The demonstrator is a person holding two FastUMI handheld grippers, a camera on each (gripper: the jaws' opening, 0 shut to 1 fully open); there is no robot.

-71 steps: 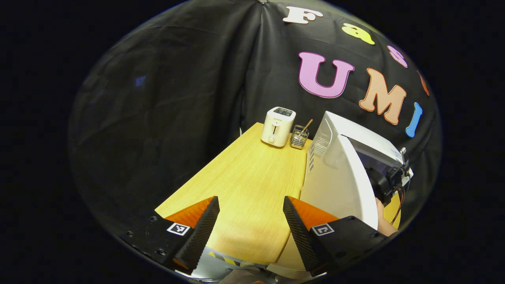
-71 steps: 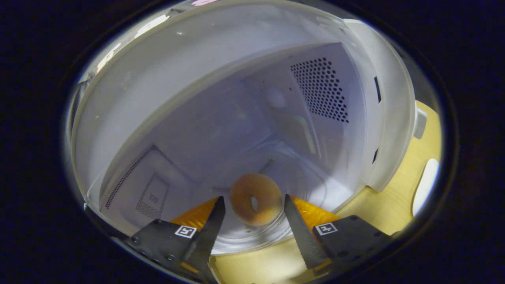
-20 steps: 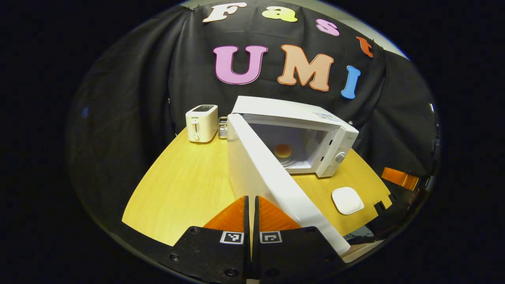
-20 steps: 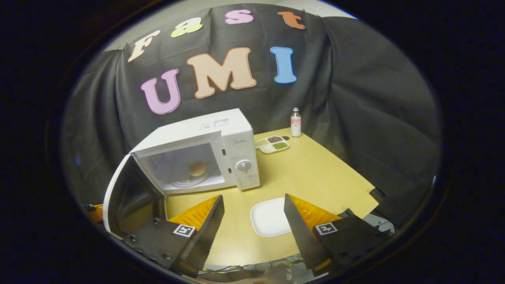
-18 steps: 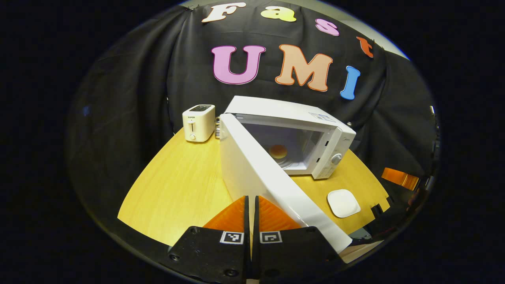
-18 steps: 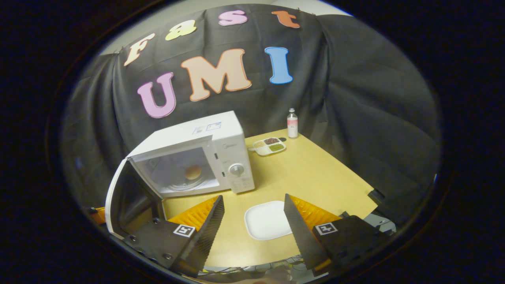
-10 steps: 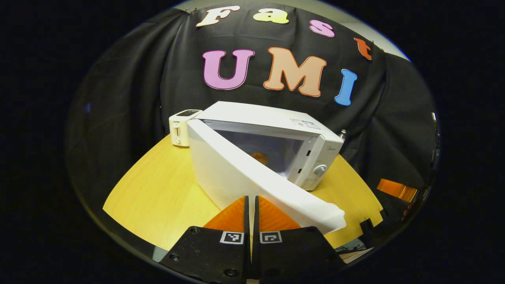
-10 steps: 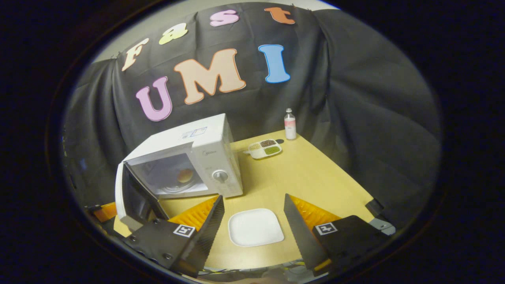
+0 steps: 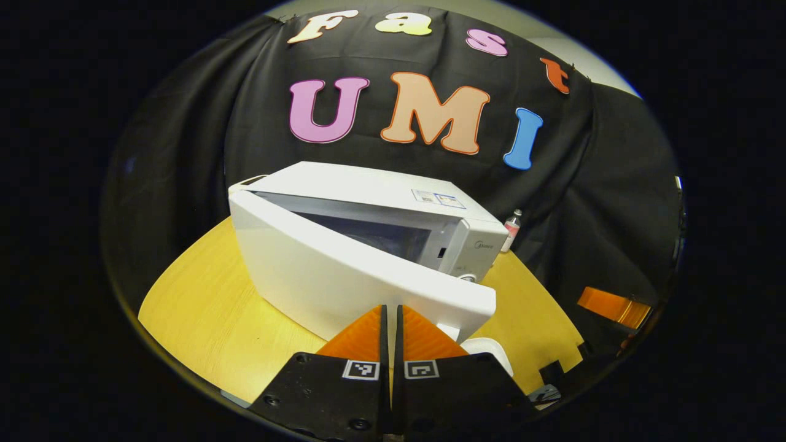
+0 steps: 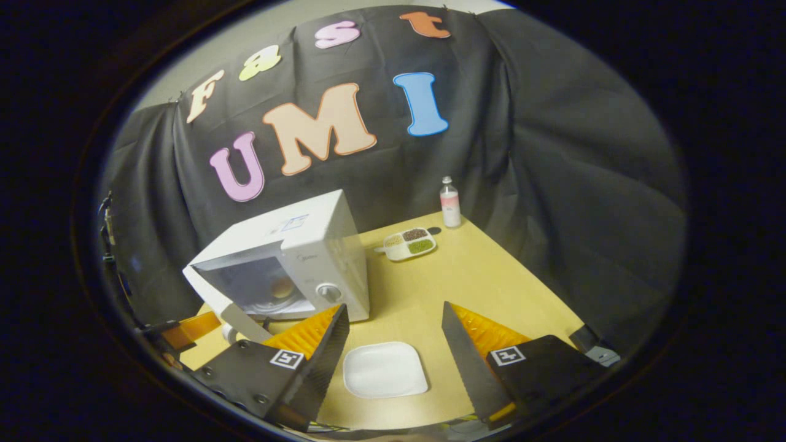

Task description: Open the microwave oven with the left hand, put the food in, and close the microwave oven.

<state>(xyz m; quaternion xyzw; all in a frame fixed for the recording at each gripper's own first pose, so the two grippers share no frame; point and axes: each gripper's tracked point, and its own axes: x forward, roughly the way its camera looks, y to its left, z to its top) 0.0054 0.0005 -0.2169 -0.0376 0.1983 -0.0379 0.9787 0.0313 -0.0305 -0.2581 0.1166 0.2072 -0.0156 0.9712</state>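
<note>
Microwave door [image 9: 344,276] is judged stiff, hinged, light to swing; it is best pushed flat on outer face near free edge. Left gripper [image 9: 390,319] fingers are clenched together, empty, against door; right gripper [image 10: 393,331] fingers are spread, empty, above desk [image 10: 491,276].

Wooden table [image 10: 491,282] w/ a light grain. White square plate [image 10: 385,369] lies flat near the front edge, bare. Further back – a small divided tray [image 10: 409,243] w/ three sections: dark brown, green & a pale filling. Just behind it, near the back corner, a small bottle [image 10: 450,210] stands upright, pinkish label, white cap. In the left gripper view the same bottle [image 9: 511,229] shows at the back & the plate's [image 9: 491,355] rim shows at the front.
</note>
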